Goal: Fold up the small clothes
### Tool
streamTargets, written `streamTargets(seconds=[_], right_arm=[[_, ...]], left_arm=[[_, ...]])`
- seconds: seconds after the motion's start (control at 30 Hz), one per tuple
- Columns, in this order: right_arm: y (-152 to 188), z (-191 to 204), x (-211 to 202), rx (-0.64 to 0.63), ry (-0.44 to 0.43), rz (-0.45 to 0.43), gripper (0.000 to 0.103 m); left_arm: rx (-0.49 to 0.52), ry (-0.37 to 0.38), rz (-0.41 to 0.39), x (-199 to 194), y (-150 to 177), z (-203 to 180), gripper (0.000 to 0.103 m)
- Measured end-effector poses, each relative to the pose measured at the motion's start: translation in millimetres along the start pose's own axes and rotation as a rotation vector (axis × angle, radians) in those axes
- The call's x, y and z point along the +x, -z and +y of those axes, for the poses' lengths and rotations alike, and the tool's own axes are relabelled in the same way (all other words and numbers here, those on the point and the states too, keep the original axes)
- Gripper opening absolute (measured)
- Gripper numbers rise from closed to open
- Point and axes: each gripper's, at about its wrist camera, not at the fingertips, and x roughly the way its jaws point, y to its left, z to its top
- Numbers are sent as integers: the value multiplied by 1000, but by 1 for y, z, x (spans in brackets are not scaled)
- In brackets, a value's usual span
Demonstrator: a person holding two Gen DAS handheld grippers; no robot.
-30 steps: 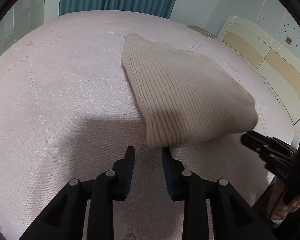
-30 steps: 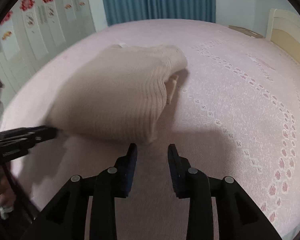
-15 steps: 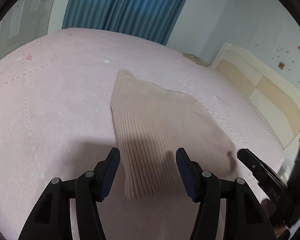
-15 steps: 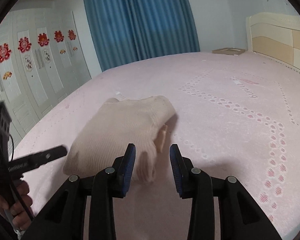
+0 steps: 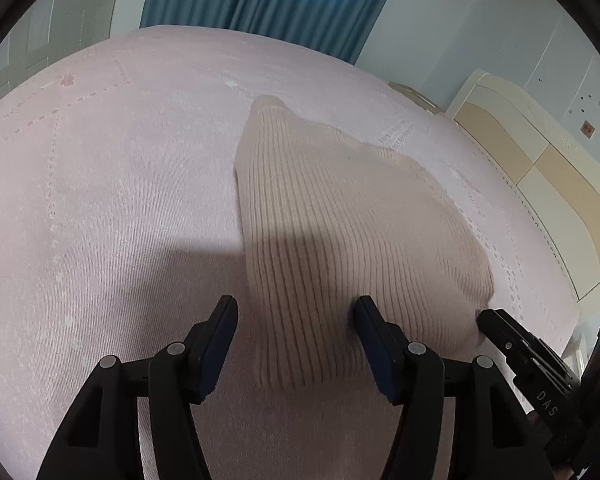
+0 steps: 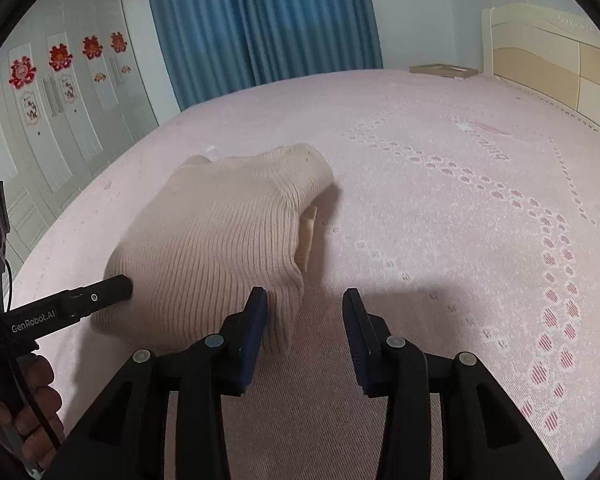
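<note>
One folded beige ribbed knit garment (image 5: 340, 240) lies on the pink bedspread (image 5: 100, 200), toward the near edge of the bed; a narrow beige strip, perhaps a tag or strap, pokes out from its right side in the right wrist view; no writing shows on the knit itself; the bedspread carries a short pink word near the headboard, too skewed to read for sure.

Two grippers are in play; the left gripper (image 5: 294, 336) hovers over the near corner of the garment, its jaws apart and opening, the ribbed cloth seen between them but the pads not pressing on it; in the right wrist view its finger bears the white lettering "GenRobot.AI", and a hand (image 6: 24, 404) holds its handle at the lower left; the right gripper (image 6: 305, 324) has its jaws apart and opening too, its left pad just beside the garment's near right corner, bare bedspread between the pads; in the left wrist view its side shows the letters "DAS".

Further out: one blue curtain (image 6: 260, 20), one cream headboard (image 6: 548, 60), one flat box (image 6: 444, 70) beside it, and wardrobe doors (image 6: 60, 92) with five red paper cut-outs in view.
</note>
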Motion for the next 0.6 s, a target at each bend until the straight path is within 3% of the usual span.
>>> streamTargets(seconds=[0.07,0.3,0.47,0.6], right_arm=[[2,-2,-5,4,2,9,44],[10,-6,-18,27,-21,16,45],[17,-5,-30,38,-40,11,45],[26,-1,-40,19,-36,43,45]], left_arm=[[9,-6,6,-6,5,-1,61],[88,-69,-12,-19,15,-4,63],[52,-67,-11,-34,27,1,63],[92,-79,8,-40,34,-4,63]])
